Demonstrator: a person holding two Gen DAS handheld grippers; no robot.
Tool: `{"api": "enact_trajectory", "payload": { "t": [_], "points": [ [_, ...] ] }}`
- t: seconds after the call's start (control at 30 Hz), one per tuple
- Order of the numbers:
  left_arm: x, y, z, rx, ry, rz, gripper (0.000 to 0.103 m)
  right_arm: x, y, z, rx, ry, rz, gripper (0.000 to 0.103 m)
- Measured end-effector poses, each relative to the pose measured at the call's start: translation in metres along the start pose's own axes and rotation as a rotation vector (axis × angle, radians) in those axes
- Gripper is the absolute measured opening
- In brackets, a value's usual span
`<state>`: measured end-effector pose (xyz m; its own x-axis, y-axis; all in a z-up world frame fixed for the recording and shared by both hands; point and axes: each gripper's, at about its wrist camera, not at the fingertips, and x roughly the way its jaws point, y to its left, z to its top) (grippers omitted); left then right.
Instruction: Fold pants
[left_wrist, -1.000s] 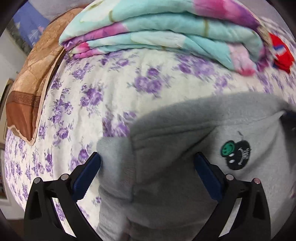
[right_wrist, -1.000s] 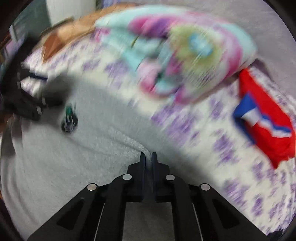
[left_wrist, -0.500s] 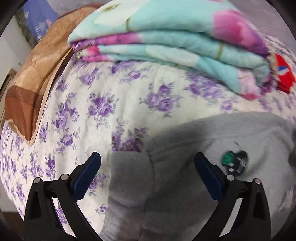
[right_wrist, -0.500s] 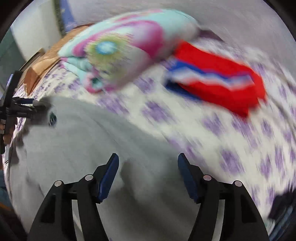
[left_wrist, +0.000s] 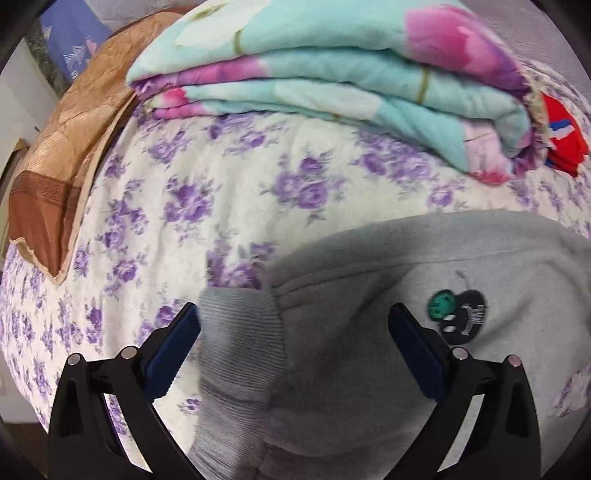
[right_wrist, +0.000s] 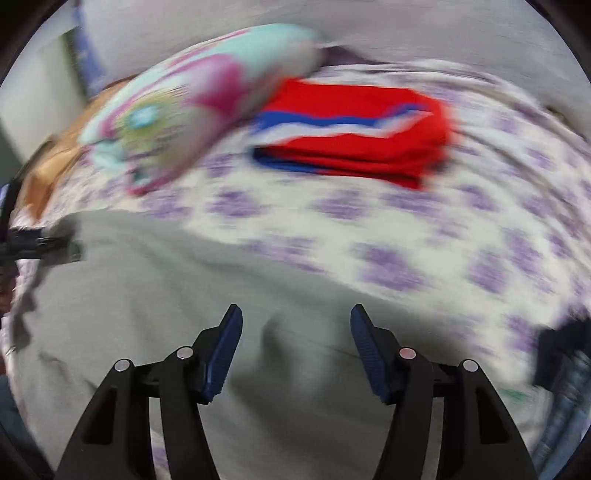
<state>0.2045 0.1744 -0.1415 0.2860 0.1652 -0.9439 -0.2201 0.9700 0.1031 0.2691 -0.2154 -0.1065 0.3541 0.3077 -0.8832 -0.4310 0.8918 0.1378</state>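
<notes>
While both hand-held grippers, left (left_wrist: 293, 332) and right (right_wrist: 295, 339), are held open and empty above grey pants (left_wrist: 369, 369) lying on the bed (left_wrist: 229, 192), the ribbed cuff (left_wrist: 240, 347) is best pinched squarely.

Left wrist view sits low and close over the grey fleece pants (left_wrist: 369, 332), facing the folded turquoise-and-pink floral quilt (left_wrist: 332, 74) at frame top. Right wrist view, blurred, shares pants (right_wrist: 184, 295), quilt (right_wrist: 177, 110) and purple-flowered bedsheet (right_wrist: 406, 229).

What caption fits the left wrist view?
Open left gripper poised over ribbed cuff of grey fleece pants on purple-flowered bedspread.
</notes>
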Motion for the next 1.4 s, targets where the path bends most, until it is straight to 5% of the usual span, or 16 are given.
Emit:
{"api": "enact_trajectory", "payload": {
  "t": [0.07, 0.13, 0.17, 0.2, 0.27, 0.33, 0.47, 0.6, 0.8, 0.9, 0.97, 1.03, 1.07, 1.1, 1.2, 1.4],
  "points": [
    [0.000, -0.003, 0.001, 0.002, 0.001, 0.020, 0.099, 0.017, 0.029, 0.013, 0.014, 0.004, 0.127, 0.061],
    [0.007, -0.007, 0.001, 0.017, 0.021, 0.041, 0.099, 0.036, 0.052, 0.027, -0.013, 0.039, 0.164, 0.060],
    [0.010, -0.014, -0.001, 0.024, 0.036, 0.050, 0.099, 0.048, 0.063, 0.029, -0.042, 0.070, 0.144, 0.060],
    [0.016, -0.012, -0.003, 0.036, 0.060, 0.056, 0.099, 0.067, 0.073, 0.030, -0.136, 0.110, 0.003, 0.061],
    [0.017, -0.007, -0.008, 0.033, 0.060, 0.053, 0.099, 0.071, 0.071, 0.029, -0.246, 0.056, -0.111, 0.070],
    [0.008, -0.003, -0.009, 0.042, 0.029, 0.071, 0.099, 0.063, 0.056, 0.032, -0.228, 0.023, -0.234, 0.089],
    [-0.003, 0.008, -0.006, 0.076, -0.020, 0.046, 0.099, 0.033, 0.021, 0.031, -0.085, 0.008, -0.166, 0.091],
    [0.010, 0.012, 0.011, 0.179, 0.016, 0.039, 0.099, 0.012, 0.007, 0.026, -0.206, -0.016, -0.318, 0.092],
    [0.017, -0.003, 0.024, 0.346, 0.020, -0.044, 0.096, 0.025, -0.001, 0.035, -0.205, 0.051, -0.168, 0.093],
    [0.018, -0.020, 0.023, 0.430, 0.055, -0.121, 0.061, 0.043, 0.023, 0.042, -0.329, 0.065, -0.160, 0.093],
    [0.017, -0.026, 0.021, 0.461, 0.064, -0.142, 0.050, 0.059, 0.032, 0.048, -0.387, 0.094, -0.173, 0.093],
    [0.016, -0.032, 0.020, 0.484, 0.072, -0.185, 0.026, 0.075, 0.037, 0.053, -0.401, 0.154, -0.134, 0.091],
    [0.012, -0.036, 0.018, 0.481, 0.077, -0.214, 0.020, 0.082, 0.038, 0.052, -0.398, 0.183, -0.116, 0.088],
    [0.009, -0.035, 0.017, 0.480, 0.070, -0.220, 0.018, 0.084, 0.039, 0.051, -0.390, 0.204, -0.085, 0.072],
    [-0.016, -0.041, 0.006, 0.467, 0.040, -0.239, 0.013, 0.071, 0.041, 0.050, -0.361, 0.237, 0.038, 0.007],
    [-0.082, -0.013, -0.003, 0.440, -0.076, -0.310, 0.012, -0.025, 0.037, 0.045, -0.273, 0.106, 0.184, 0.007]
  ]
}}
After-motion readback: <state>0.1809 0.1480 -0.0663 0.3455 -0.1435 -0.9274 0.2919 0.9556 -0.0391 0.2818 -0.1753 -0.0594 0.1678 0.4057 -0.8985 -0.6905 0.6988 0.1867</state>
